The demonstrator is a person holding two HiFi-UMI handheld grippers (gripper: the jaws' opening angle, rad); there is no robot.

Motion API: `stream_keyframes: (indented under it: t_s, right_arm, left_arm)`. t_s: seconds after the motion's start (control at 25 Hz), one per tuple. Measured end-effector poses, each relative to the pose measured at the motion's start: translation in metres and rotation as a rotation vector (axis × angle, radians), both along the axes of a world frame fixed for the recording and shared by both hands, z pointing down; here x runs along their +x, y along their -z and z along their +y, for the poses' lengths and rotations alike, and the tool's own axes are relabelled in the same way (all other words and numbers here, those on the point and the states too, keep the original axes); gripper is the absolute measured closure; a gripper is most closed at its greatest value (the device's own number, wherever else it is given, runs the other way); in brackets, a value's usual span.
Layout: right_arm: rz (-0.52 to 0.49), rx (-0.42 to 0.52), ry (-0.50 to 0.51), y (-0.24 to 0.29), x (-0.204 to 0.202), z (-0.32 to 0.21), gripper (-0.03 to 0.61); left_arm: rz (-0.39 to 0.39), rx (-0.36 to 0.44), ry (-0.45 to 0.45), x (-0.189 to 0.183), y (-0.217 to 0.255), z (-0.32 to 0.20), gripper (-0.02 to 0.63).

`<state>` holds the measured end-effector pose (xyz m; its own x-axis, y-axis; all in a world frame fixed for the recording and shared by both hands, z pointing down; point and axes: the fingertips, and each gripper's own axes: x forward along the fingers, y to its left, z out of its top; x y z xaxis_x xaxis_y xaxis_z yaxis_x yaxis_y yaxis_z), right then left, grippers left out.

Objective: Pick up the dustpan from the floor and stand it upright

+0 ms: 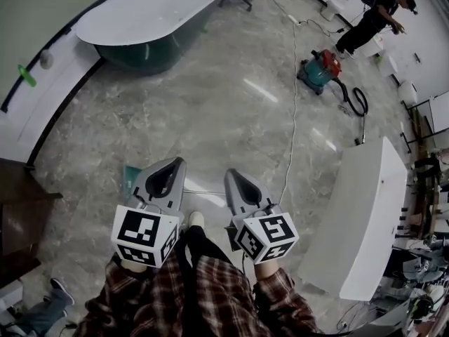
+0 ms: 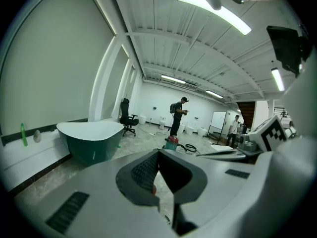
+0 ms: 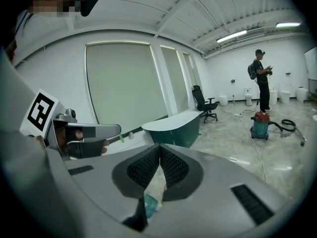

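Lying flat on the floor beneath both grippers, the teal dustpan runs crosswise, pan end beside the left gripper, handle toward the right gripper; both pairs of jaws are pressed together, empty.

Bright, even indoor light from long white ceiling tube lamps. Their streaky glare sits on the glossy grey marble floor. Shadows soft and weak, darkest under me. All three views are fisheye, with black corners and straight lines bowed at the edges. My grey left gripper and grey right gripper look slightly soft close up; the far room is sharper.
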<state>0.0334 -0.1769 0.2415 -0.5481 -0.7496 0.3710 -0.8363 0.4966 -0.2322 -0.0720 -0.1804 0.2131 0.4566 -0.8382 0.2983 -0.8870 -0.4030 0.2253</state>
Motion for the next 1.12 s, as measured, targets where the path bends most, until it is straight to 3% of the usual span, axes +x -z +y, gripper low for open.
stream_keyframes:
  t_s: [0.4, 0.84, 1.12]
  right_arm:
    - [0.037, -0.145, -0.082, -0.097, 0.072, -0.023, 0.566]
    - [0.067, -0.33, -0.133, -0.268, 0.145, -0.043, 0.47]
    - [0.151, -0.407, -0.171, -0.404, 0.176, -0.054, 0.465]
  left_arm:
    - [-0.006, -0.131, -0.075, 0.05, -0.093, -0.019, 0.603]
    - [-0.015, -0.246, -0.144, 0.121, -0.23, -0.051, 0.603]
    - [-0.041, -0.301, -0.157, 0.137, -0.345, -0.067, 0.603]
